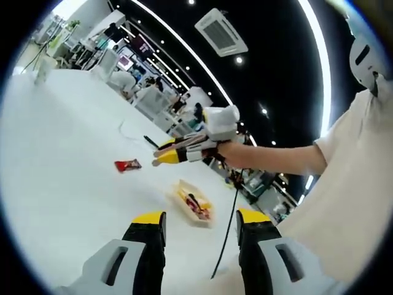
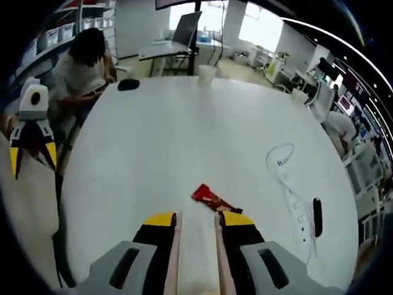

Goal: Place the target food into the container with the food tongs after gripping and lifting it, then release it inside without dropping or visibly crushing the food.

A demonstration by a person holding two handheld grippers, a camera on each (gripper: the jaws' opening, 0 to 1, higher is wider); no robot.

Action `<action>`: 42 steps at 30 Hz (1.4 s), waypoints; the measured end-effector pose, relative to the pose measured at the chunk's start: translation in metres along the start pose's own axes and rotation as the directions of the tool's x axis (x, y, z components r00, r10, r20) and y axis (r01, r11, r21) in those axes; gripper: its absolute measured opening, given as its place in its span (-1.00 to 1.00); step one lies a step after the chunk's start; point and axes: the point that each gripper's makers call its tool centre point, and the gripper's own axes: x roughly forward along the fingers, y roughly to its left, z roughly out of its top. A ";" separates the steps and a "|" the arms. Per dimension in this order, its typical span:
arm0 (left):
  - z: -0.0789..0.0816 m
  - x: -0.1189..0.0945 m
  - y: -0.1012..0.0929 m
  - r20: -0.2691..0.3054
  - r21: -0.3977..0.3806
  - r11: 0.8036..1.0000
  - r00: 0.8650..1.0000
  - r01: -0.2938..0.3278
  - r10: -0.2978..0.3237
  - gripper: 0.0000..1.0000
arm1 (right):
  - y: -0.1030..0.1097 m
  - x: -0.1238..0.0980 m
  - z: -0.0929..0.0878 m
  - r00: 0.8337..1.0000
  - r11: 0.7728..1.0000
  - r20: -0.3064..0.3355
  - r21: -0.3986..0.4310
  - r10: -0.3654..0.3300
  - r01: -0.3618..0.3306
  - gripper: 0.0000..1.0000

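Observation:
A red snack packet (image 2: pixel 212 196) lies on the white table (image 2: pixel 184 123) just beyond my right gripper (image 2: pixel 198 221). That gripper is shut on pale food tongs (image 2: pixel 177 246), whose two arms run along the inside of its jaws with a gap between them. In the left gripper view the packet (image 1: pixel 127 165) sits left of a shallow tray (image 1: pixel 193 203) holding red and yellow food. The right gripper (image 1: pixel 161 153) hovers above and between them in a person's hand. My left gripper (image 1: pixel 201 217) is open and empty, well back from the tray. It also hangs open at the left of the right gripper view (image 2: pixel 32 160).
A white power strip with its cable (image 2: pixel 293 206) and a black object (image 2: pixel 317 216) lie right of the packet. A paper cup (image 2: pixel 207 72) and a black mouse (image 2: pixel 128 84) sit at the far edge. A person (image 2: pixel 80 58) sits beyond the table's left side.

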 end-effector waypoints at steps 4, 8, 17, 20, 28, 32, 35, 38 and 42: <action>0.000 0.000 0.002 0.001 -0.003 1.000 1.000 -0.003 0.003 -0.10 | 0.000 0.006 -0.003 1.000 1.000 -0.018 -0.017 0.018 -0.018 -0.46; 0.004 -0.002 0.006 0.018 -0.016 1.000 1.000 -0.013 0.014 -0.10 | -0.001 0.009 -0.005 0.999 0.999 -0.026 -0.021 0.024 -0.025 -0.46; -0.004 0.000 0.007 -0.024 0.008 1.000 0.999 -0.026 0.026 -0.10 | -0.003 0.020 -0.005 0.998 0.998 -0.036 -0.050 0.046 -0.048 -0.46; -0.007 0.001 0.010 -0.023 0.000 0.999 0.999 -0.033 0.033 -0.10 | -0.004 0.023 -0.007 0.998 0.998 -0.039 -0.038 0.052 -0.054 -0.46; -0.008 -0.001 0.016 -0.022 -0.016 0.999 0.999 -0.045 0.044 -0.10 | -0.005 0.026 -0.012 0.997 0.998 -0.052 -0.042 0.055 -0.057 -0.46; -0.007 -0.001 0.019 -0.017 -0.020 0.998 0.999 -0.052 0.051 -0.10 | -0.007 0.027 -0.012 0.998 0.998 -0.048 -0.040 0.051 -0.053 -0.46; -0.008 0.001 0.020 -0.020 -0.022 0.998 0.998 -0.053 0.052 -0.10 | -0.009 0.029 -0.010 0.998 0.999 -0.037 -0.026 0.046 -0.047 -0.46; -0.008 0.003 0.021 -0.020 -0.026 0.998 0.999 -0.051 0.051 -0.10 | -0.010 0.029 -0.011 0.998 0.999 -0.036 -0.028 0.044 -0.045 -0.46; -0.007 0.006 0.023 -0.023 -0.027 0.998 0.998 -0.050 0.050 -0.10 | -0.015 0.031 -0.012 0.999 0.999 -0.034 -0.030 0.041 -0.042 -0.46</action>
